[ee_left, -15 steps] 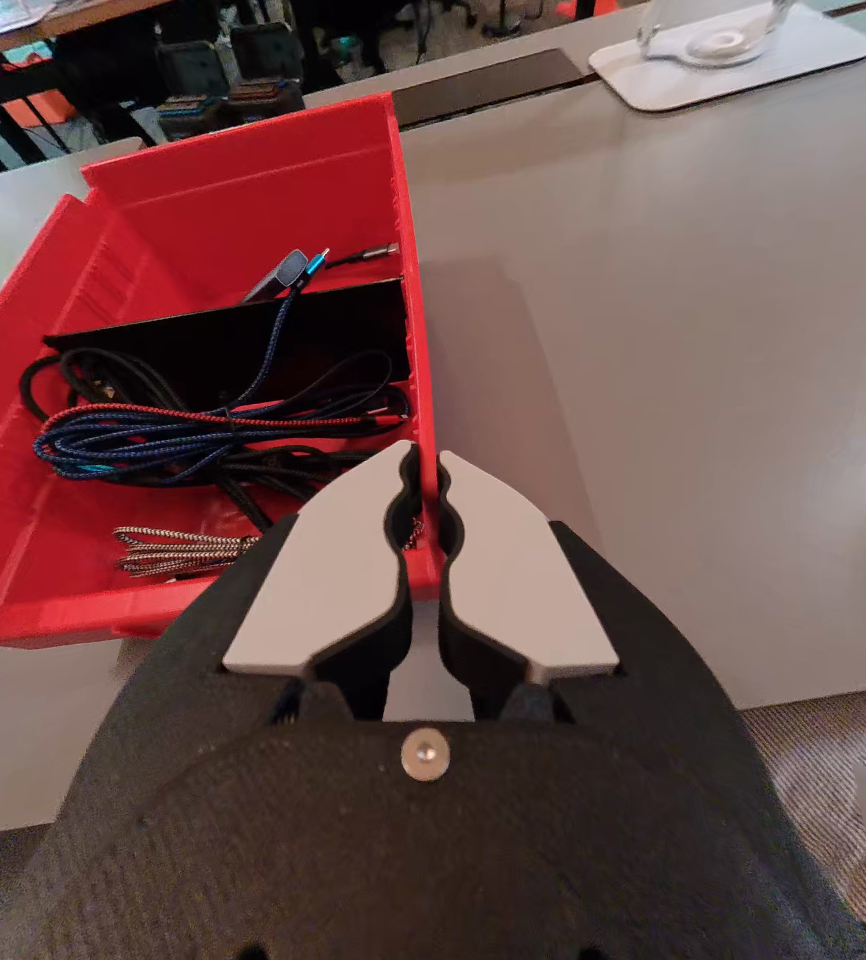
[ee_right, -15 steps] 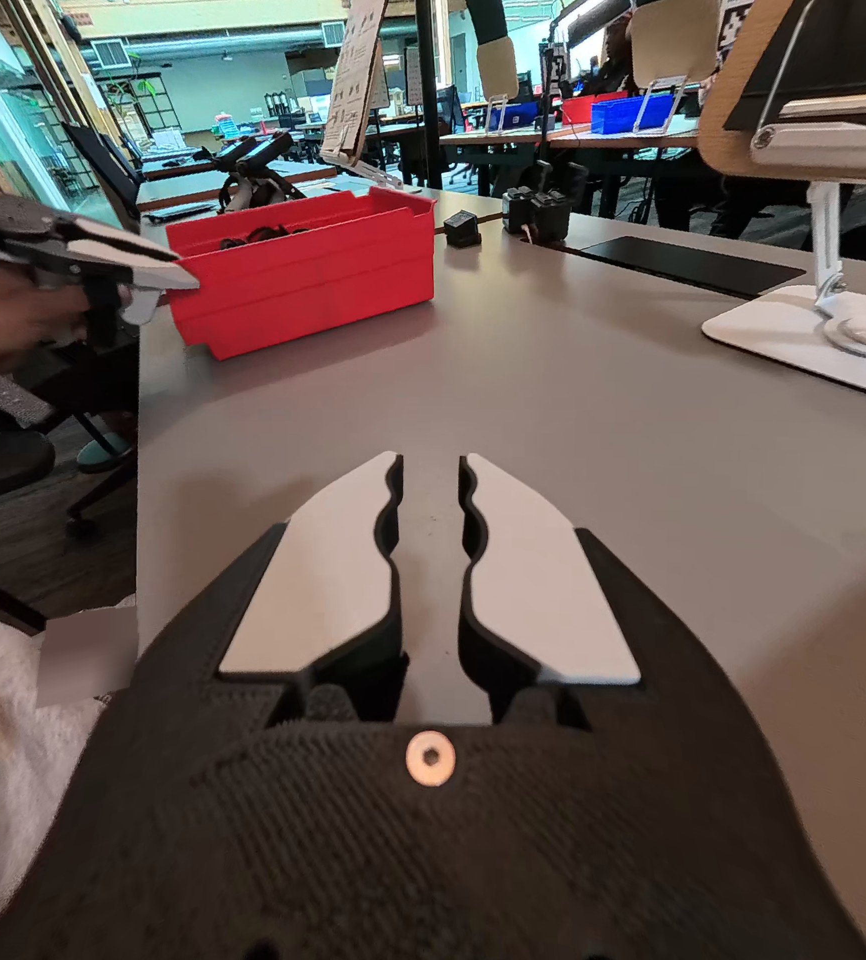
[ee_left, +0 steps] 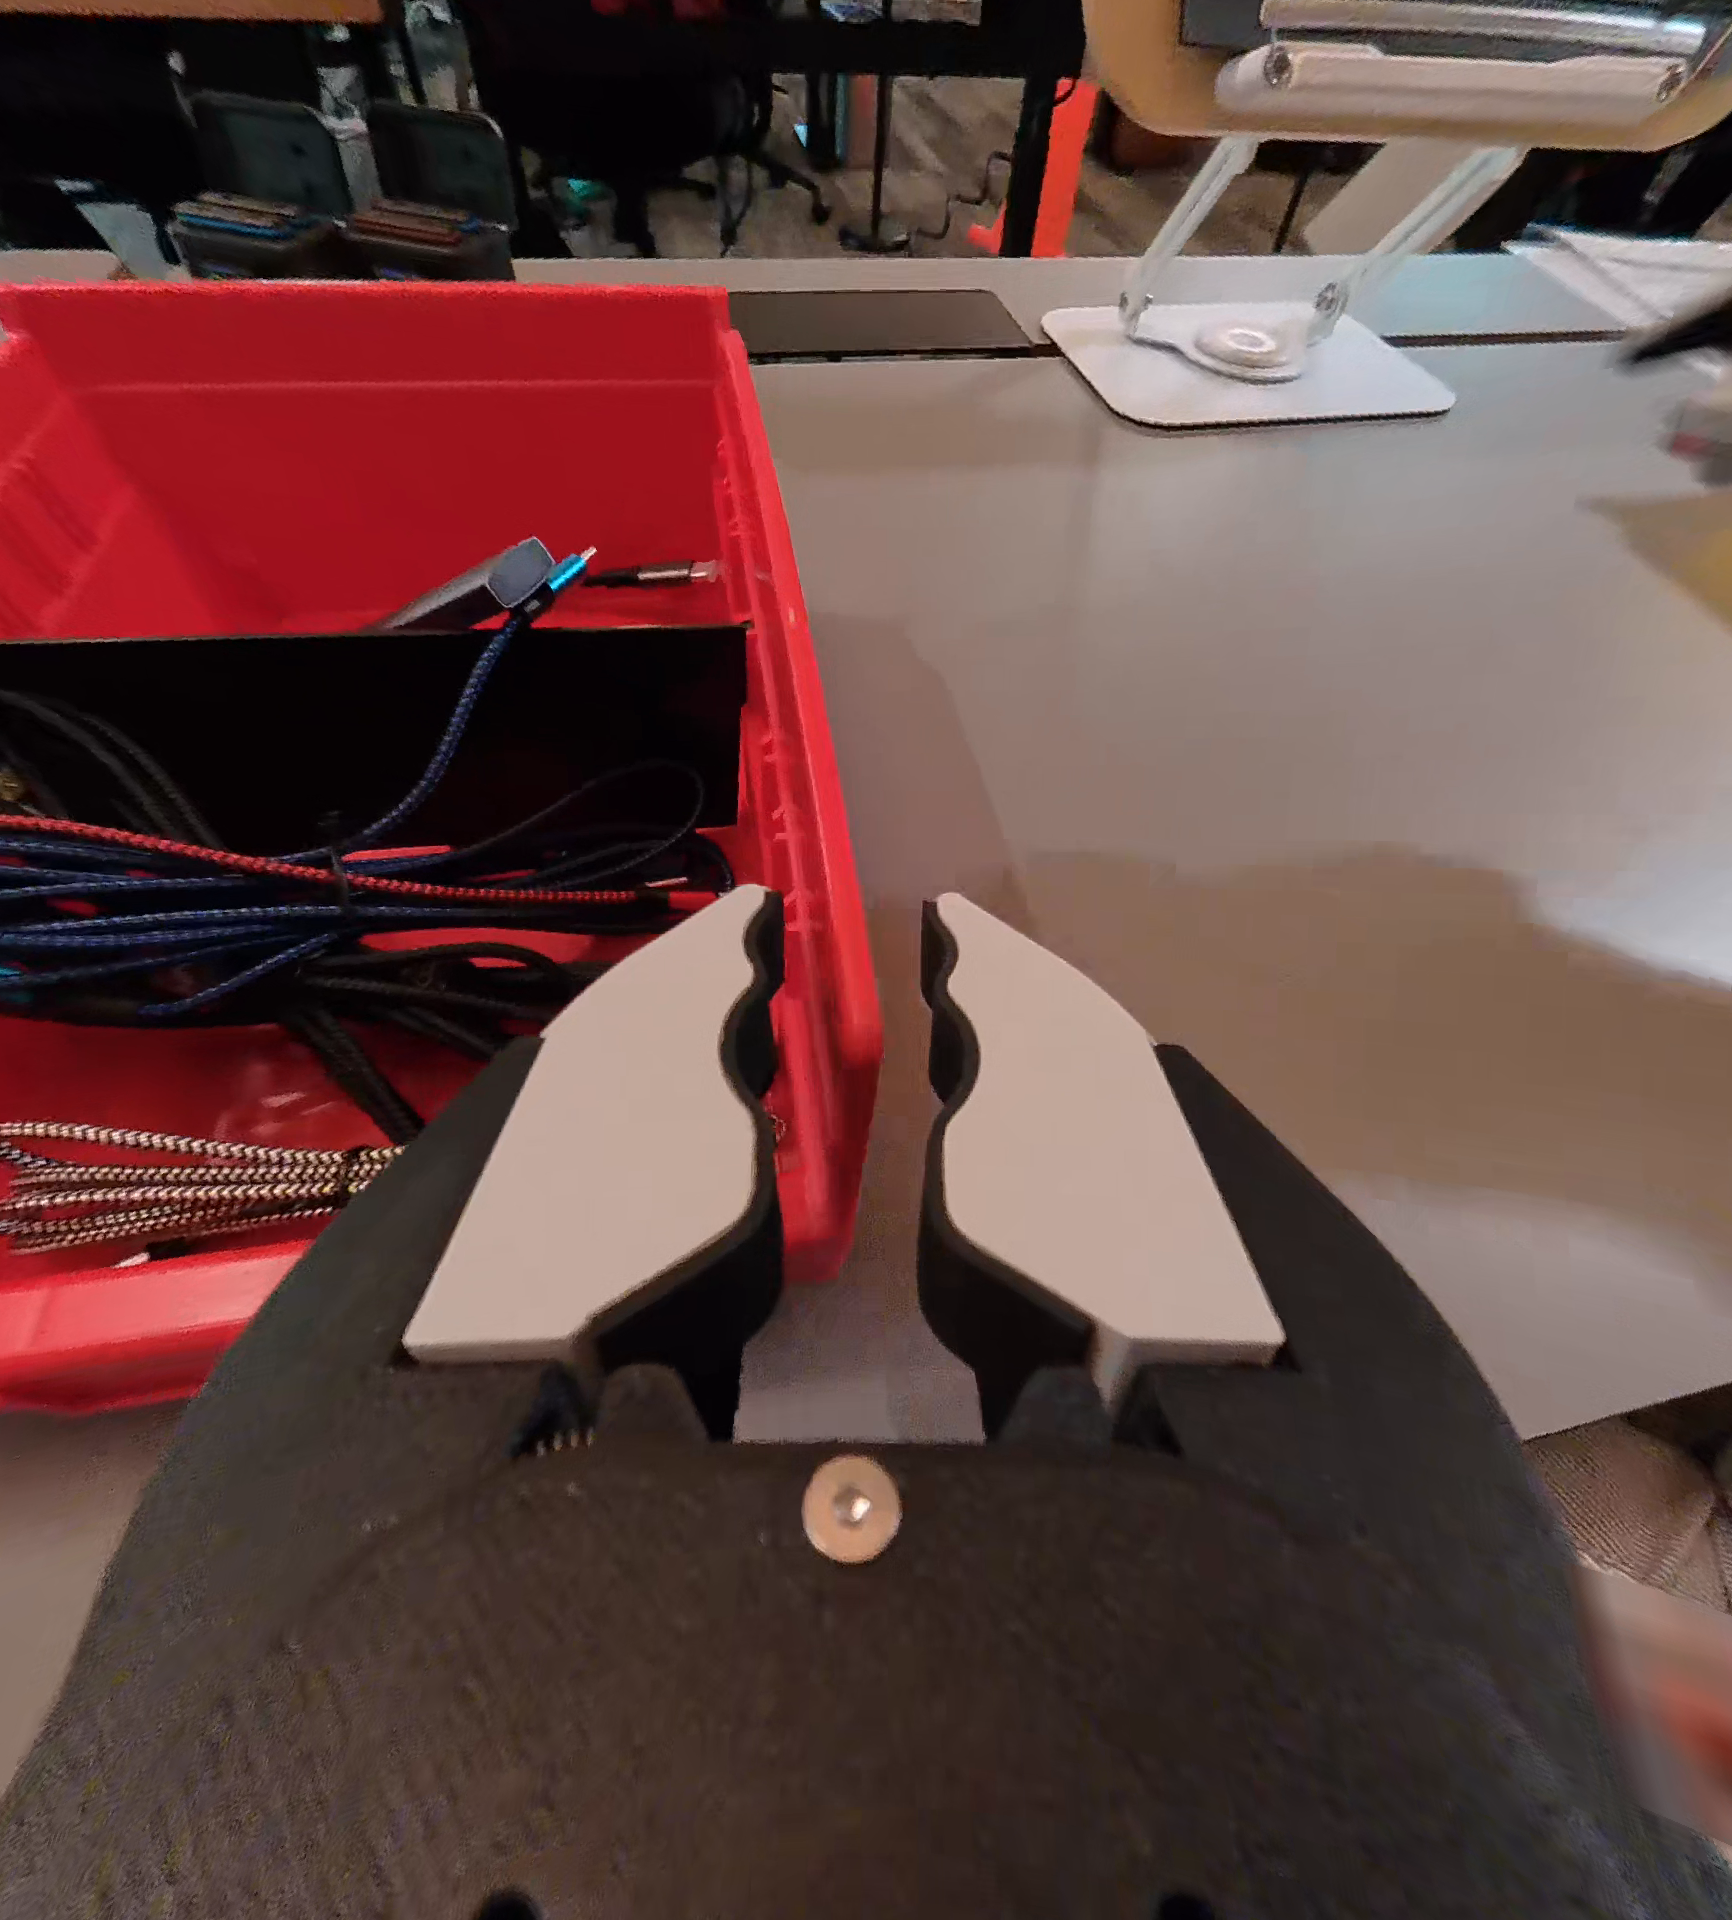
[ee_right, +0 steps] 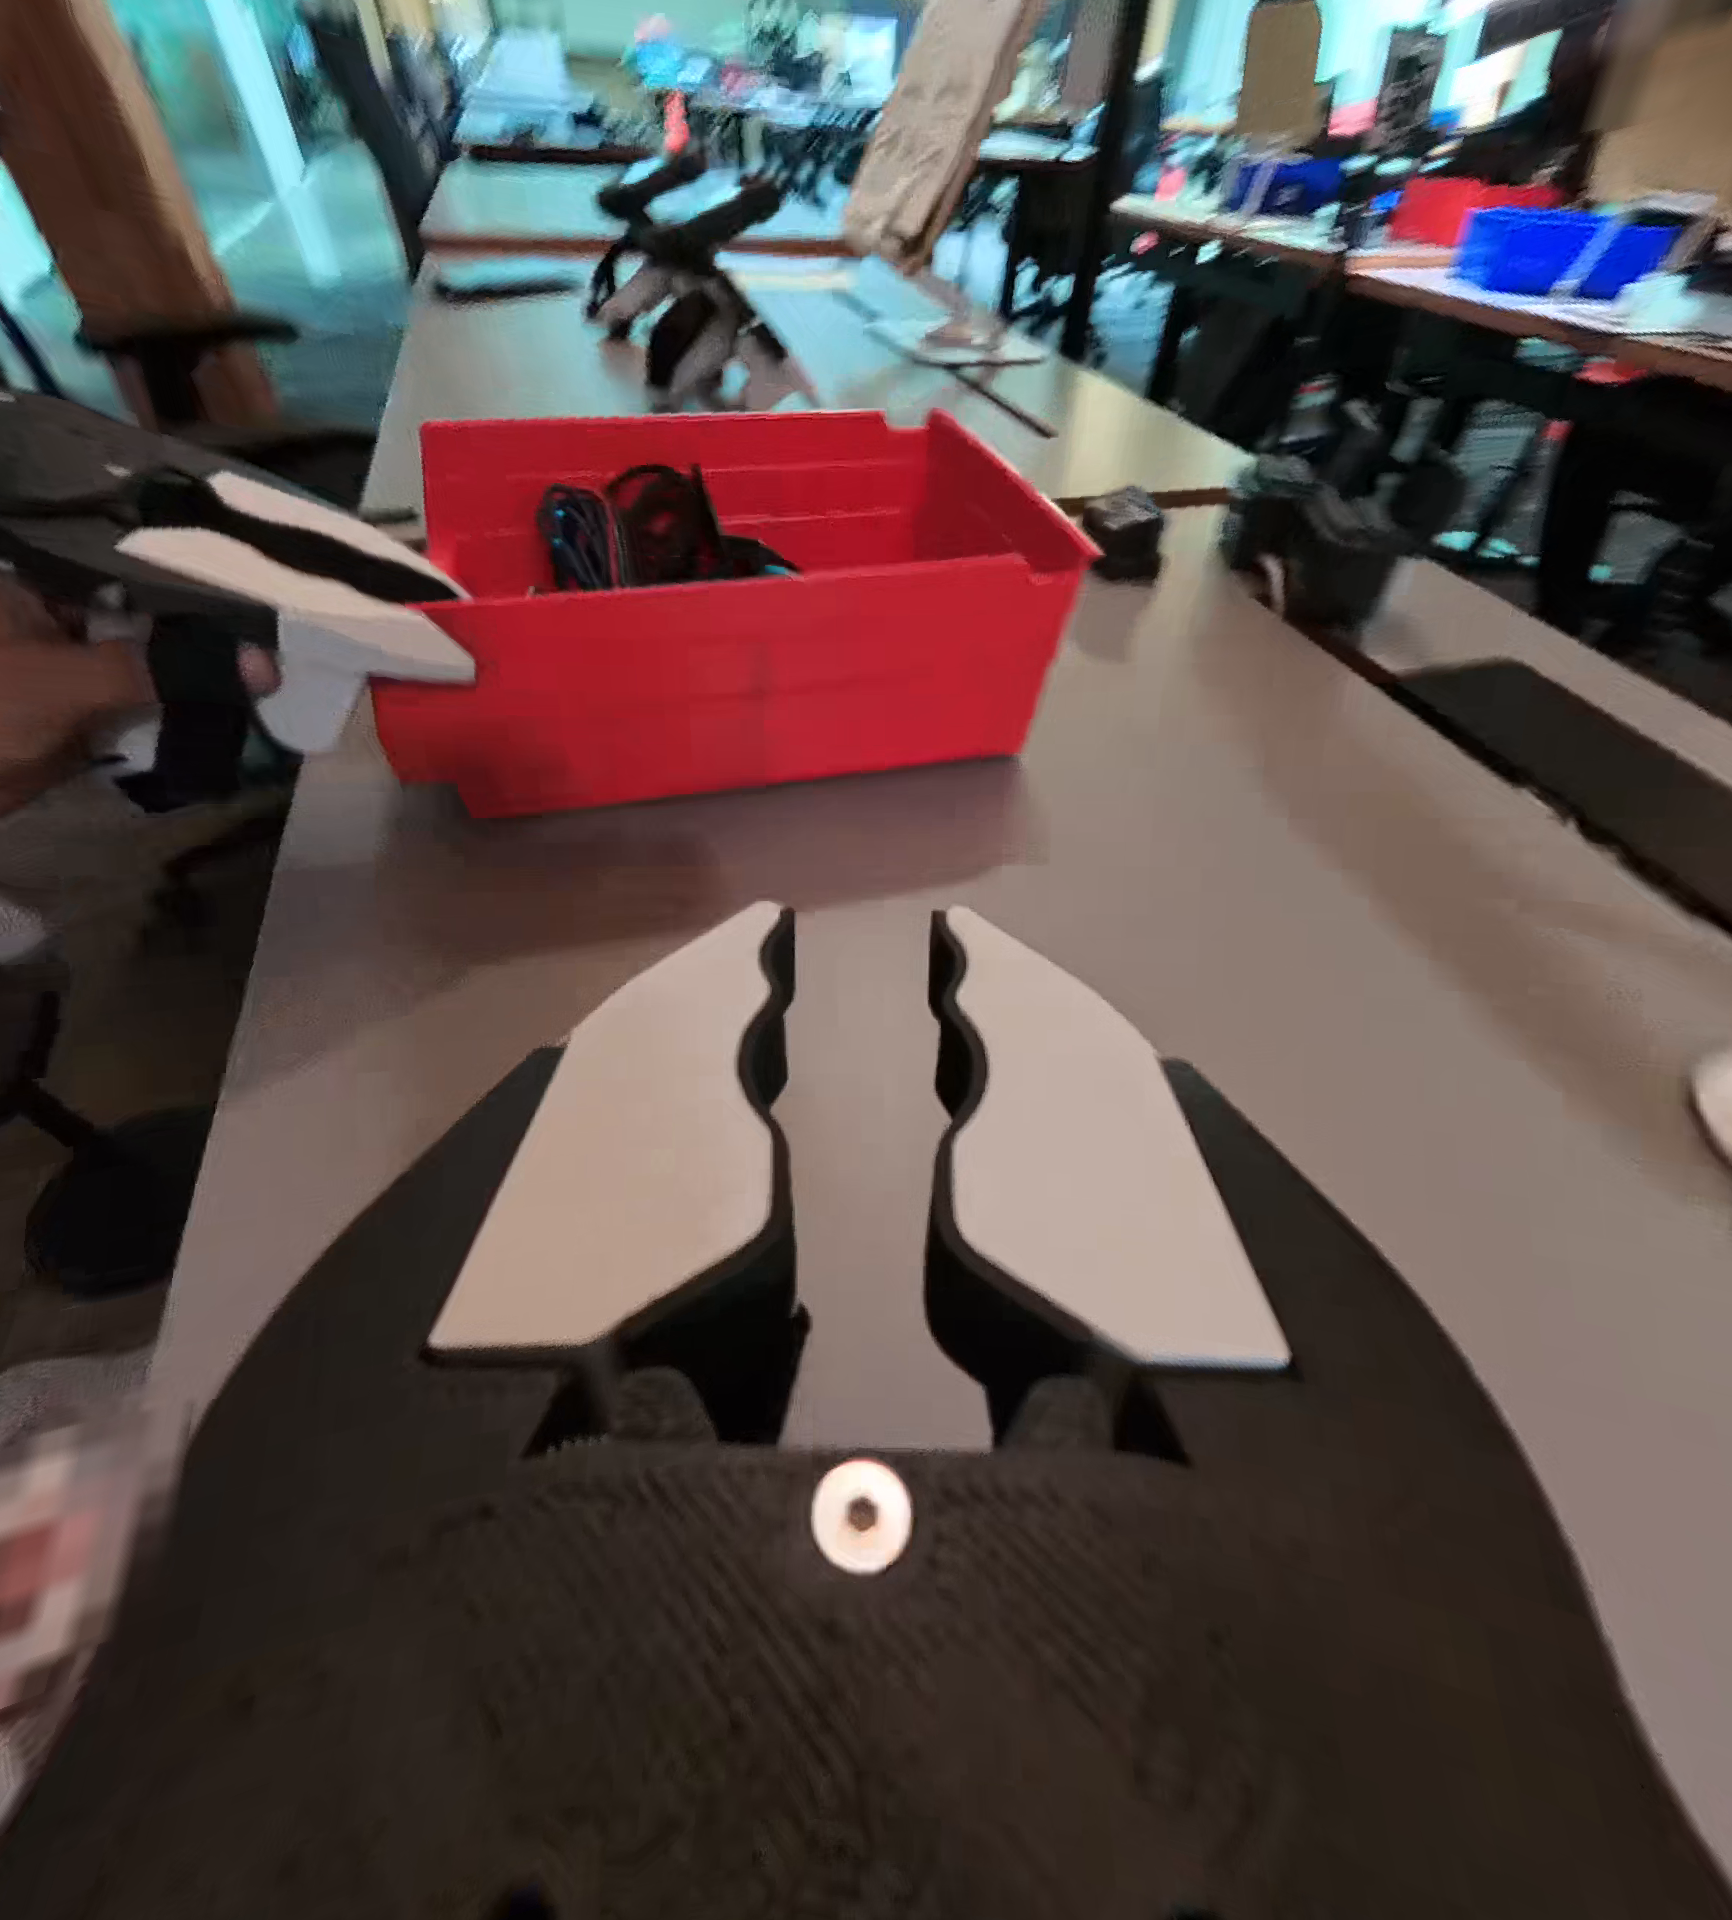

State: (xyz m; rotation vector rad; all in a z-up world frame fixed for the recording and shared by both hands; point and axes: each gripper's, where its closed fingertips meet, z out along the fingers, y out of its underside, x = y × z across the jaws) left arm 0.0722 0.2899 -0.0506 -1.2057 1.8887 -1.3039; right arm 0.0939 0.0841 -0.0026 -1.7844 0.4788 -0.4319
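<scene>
A red plastic bin (ee_left: 820, 727) stands on the grey table (ee_left: 1309, 727). It holds a blue braided cable (ee_left: 218, 920), black cables, a black-and-white braided cable (ee_left: 166, 1184), a grey adapter (ee_left: 498, 587) and a black divider (ee_left: 322, 717). My left gripper (ee_left: 846, 909) is open and straddles the bin's right wall near the front corner, one finger inside and one outside. It also shows in the right wrist view (ee_right: 462, 634) at the bin's (ee_right: 737, 675) near-left corner. My right gripper (ee_right: 862, 914) is open a little and empty, above bare table short of the bin.
A white monitor-stand base (ee_left: 1257, 364) sits at the back right, with a black strip (ee_left: 883, 322) set into the table beside it. Small black boxes (ee_right: 1127, 530) lie beyond the bin. A person's hand (ee_right: 0, 696) holds the left gripper. Chairs and other desks stand behind. One gripper's finger ends stand about 20 centimetres off the other's.
My left gripper's fingers, closed around the bin's right wall before, have opened. My right gripper has swung to face the bin and moved nearer to it.
</scene>
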